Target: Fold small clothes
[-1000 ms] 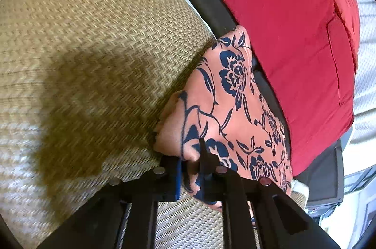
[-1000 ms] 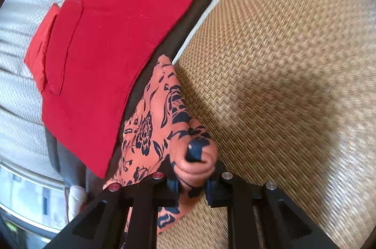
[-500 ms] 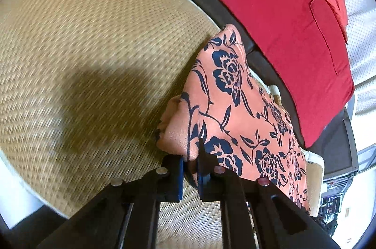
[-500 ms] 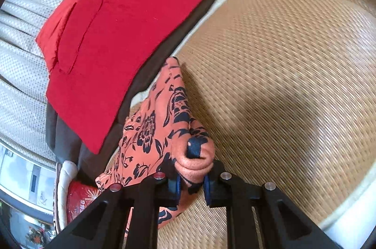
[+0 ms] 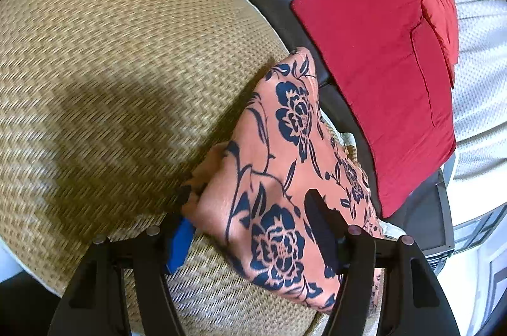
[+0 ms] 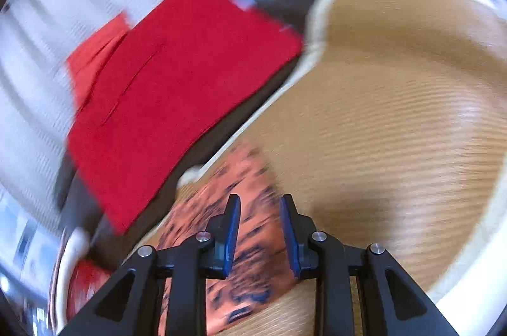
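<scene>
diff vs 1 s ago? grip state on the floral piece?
Both let go. Left hand-held gripper and right hand-held gripper were pinched on the orange floral garment; now both sets of jaws are opening, cloth loose between them. Unchanged: garment on the woven mat, red cloth on the sofa.

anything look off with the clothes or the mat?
Floral garment lies rumpled on the woven mat, one end drooping over its edge. Red folded cloth lies flat on the dark seat. Nothing spilled or damaged.

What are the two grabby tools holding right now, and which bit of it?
Nothing. Both tools are opening. The left tool has let go; the flowered orange cloth just lies between its fingers. The right tool is free above the cloth.
</scene>
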A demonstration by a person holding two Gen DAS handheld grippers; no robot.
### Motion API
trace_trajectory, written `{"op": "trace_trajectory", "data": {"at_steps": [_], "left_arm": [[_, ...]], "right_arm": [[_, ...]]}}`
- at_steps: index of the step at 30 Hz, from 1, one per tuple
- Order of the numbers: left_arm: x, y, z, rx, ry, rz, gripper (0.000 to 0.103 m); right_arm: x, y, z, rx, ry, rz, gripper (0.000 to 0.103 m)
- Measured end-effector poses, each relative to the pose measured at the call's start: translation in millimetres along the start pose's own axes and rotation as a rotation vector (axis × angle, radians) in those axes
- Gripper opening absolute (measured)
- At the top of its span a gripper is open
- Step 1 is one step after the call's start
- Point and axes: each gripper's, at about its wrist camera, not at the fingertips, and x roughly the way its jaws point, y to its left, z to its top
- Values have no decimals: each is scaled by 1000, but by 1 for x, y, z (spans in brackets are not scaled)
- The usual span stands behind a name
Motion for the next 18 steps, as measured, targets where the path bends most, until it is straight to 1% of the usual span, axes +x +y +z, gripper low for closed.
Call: {"op": "trace_trajectory", "data": {"at_steps": [1,2,3,4,6,7,9,10,11,12,13,16,17,18], "left_arm": [[2,-3,0,11,-6,6,57],[7,-8,0,24,-5,21,37],[13,-12,0,34,3,34,31],[16,-12,-1,33,5,46,30],[22,-13,0,8,0,34,30],[24,-13,2,4,-2,33,30],[26,-14,4,-6,-10,26,33],[25,-13,5,-19,-14,18,43],[27,-12,7,-32,-15,-3,53],[26,-11,7,-47,-18,-27,57],[24,-10,7,-48,-21,-35,59],[27,-17,7,22,-31,-4,56],[28,-22,7,51,-42,15,43],[28,-25,7,67,-51,26,36]], "right_arm": [[13,15,-7,-45,55,44,30],[22,25,-10,-73,90,73,30],[33,41,-17,-122,141,109,30],[43,55,-24,-163,171,125,30],[61,81,-40,-249,244,152,30],[75,95,-50,-282,297,166,30],[90,106,-65,-303,366,177,30],[101,114,-71,-313,396,175,30],[105,112,-75,-317,409,175,29],[117,120,-77,-317,414,172,29],[122,123,-78,-311,415,174,29],[138,131,-72,-271,396,188,29],[138,130,-70,-261,402,184,29],[150,128,-73,-249,429,163,29]]}}
